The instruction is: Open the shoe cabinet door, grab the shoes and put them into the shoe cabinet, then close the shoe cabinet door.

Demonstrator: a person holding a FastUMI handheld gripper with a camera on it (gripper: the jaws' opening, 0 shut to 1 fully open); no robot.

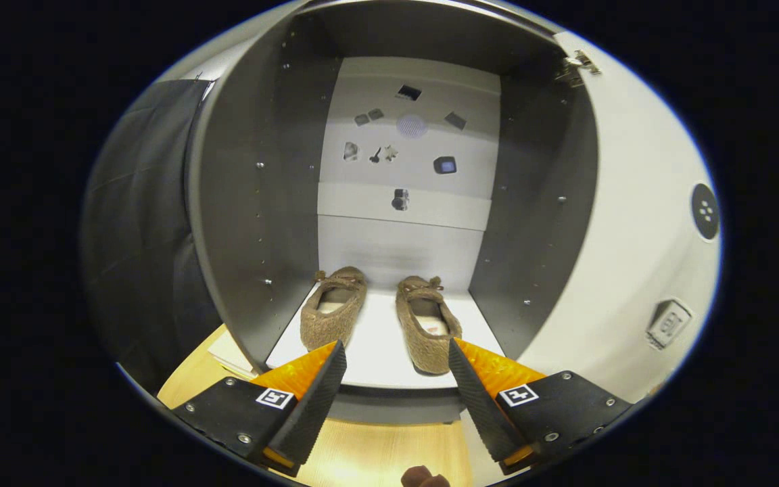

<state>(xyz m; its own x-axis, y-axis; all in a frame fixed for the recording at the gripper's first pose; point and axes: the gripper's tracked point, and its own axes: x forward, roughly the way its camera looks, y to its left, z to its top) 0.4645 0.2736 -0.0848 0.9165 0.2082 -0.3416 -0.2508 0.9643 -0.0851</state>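
I see both shoes [376, 318] sitting side by side on the shoe cabinet [389, 368] floor, just beyond my claw [396, 355], which is wide and empty. Placing looks done; next I must swing the door [633, 237] shut.

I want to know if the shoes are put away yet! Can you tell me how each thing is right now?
Shoe cabinet: open inside, both shoes on its white floor.
Cabinet door: swung open to the right.
Left shoe: upright, in the cabinet, toe pointing inward.
Right shoe: upright, beside it, apart from it.
Gripper: jaws open, holding nothing, just before the cabinet's front edge.
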